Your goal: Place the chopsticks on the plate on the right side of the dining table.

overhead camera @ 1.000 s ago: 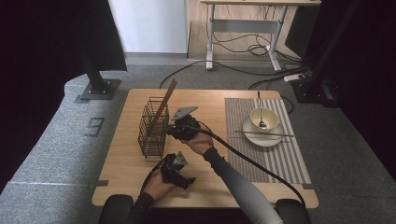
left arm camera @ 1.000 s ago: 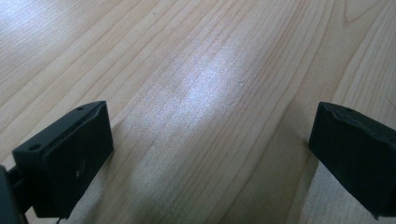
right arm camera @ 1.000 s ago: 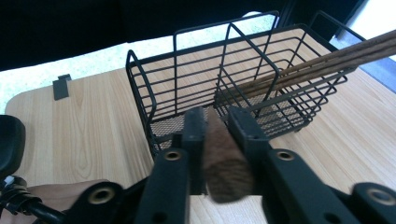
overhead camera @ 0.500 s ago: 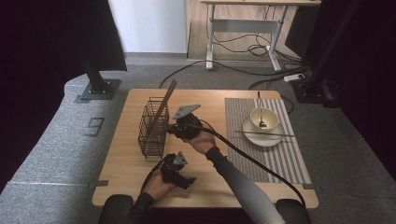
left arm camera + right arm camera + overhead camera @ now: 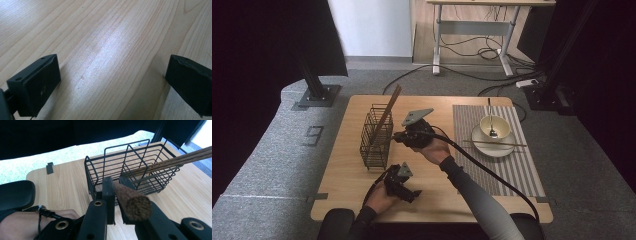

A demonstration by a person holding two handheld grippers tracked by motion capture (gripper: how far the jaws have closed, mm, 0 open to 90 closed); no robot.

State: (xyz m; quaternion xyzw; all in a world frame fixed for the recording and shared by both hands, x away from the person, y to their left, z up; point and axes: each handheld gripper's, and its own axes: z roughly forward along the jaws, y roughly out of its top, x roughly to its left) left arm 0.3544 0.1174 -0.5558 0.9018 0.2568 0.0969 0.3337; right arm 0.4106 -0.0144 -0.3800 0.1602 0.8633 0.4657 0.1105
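The surface (image 5: 337, 170) is smooth, pale wood with fine grain lines. A black wire basket (image 5: 376, 135) stands on it, with thin brown wooden chopsticks (image 5: 387, 114) leaning out of its top. To the right lies a grey striped mat (image 5: 512, 165). On it sits a round white plate (image 5: 492, 147) with a white bowl (image 5: 494, 126), and one more brown chopstick (image 5: 494, 143) lies across the plate.

The right gripper (image 5: 398, 136) points left at the basket, just beside it. Its fingers (image 5: 108, 195) are pressed tight on a round brown wooden stick (image 5: 131, 201). The left gripper (image 5: 412, 192) rests low near the front edge, with its blocky black fingers (image 5: 37, 87) spread wide over bare wood, holding nothing.

Both grippers sit in almost the same spots as a moment ago.
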